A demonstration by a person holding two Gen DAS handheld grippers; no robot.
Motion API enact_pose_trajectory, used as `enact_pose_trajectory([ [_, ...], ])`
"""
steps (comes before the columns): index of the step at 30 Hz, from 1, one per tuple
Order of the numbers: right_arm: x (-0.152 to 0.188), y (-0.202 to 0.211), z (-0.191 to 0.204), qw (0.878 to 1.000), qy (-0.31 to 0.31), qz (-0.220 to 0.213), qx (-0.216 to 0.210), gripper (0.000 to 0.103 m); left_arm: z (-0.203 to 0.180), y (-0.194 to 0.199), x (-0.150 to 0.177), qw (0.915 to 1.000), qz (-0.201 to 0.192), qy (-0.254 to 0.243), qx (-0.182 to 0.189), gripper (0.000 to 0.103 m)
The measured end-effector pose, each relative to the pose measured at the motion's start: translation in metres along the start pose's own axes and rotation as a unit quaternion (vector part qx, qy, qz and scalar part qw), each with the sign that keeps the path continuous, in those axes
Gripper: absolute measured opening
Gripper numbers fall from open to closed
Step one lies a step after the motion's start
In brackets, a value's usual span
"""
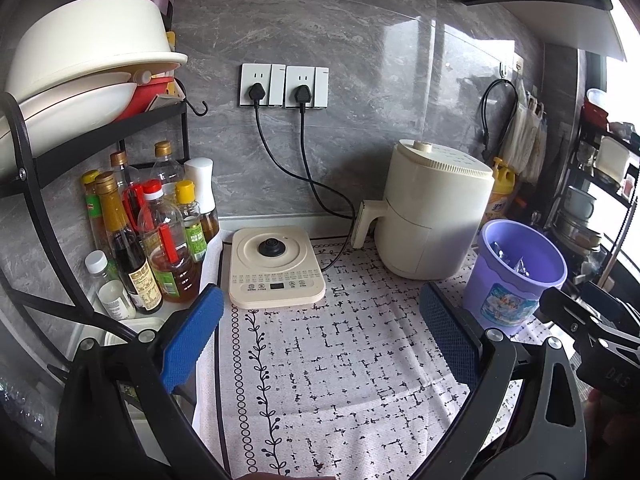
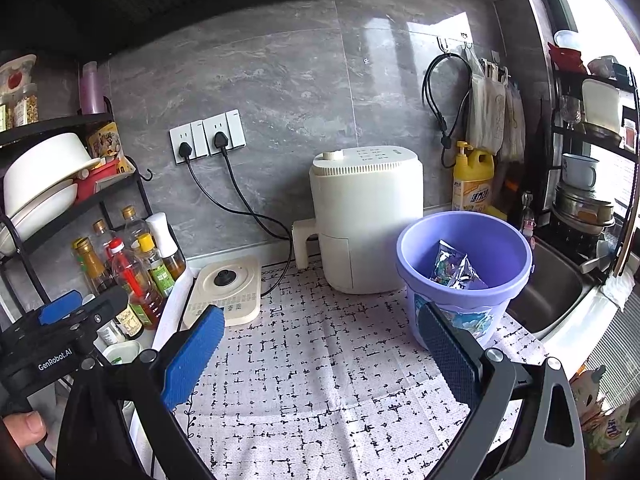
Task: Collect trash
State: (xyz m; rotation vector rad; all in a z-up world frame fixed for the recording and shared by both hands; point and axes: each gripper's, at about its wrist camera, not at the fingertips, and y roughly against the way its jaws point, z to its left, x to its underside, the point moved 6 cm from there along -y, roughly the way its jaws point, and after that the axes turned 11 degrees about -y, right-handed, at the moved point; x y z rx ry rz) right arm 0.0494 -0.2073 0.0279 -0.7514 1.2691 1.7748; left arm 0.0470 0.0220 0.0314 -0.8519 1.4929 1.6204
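A purple plastic bucket (image 2: 464,264) stands on the patterned cloth at the right, with shiny foil snack wrappers (image 2: 456,268) lying inside it. The left wrist view shows the same bucket (image 1: 516,276) at its right edge, with wrappers (image 1: 516,264) in it. My left gripper (image 1: 320,320) is open over the bare cloth, nothing between its blue pads. My right gripper (image 2: 320,340) is open too, empty, its right pad just in front of the bucket. The left gripper's body (image 2: 60,332) shows at the left of the right wrist view, with a thumb below it.
A cream air fryer (image 2: 368,220) stands behind the bucket. A kettle base (image 1: 276,264) sits mid-left, its cord plugged into the wall sockets (image 1: 284,86). Several sauce bottles (image 1: 148,232) crowd under a dish rack (image 1: 80,80). A sink (image 2: 556,292) lies right of the bucket.
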Motion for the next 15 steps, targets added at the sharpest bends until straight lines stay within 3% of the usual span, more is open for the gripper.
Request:
enact_pose_trajectory([
  [15, 0.006, -0.008, -0.008, 1.000, -0.003, 0.014, 0.013, 0.095, -0.011, -0.012, 0.005, 0.9997, 0.015, -0.007, 0.021, 0.097],
])
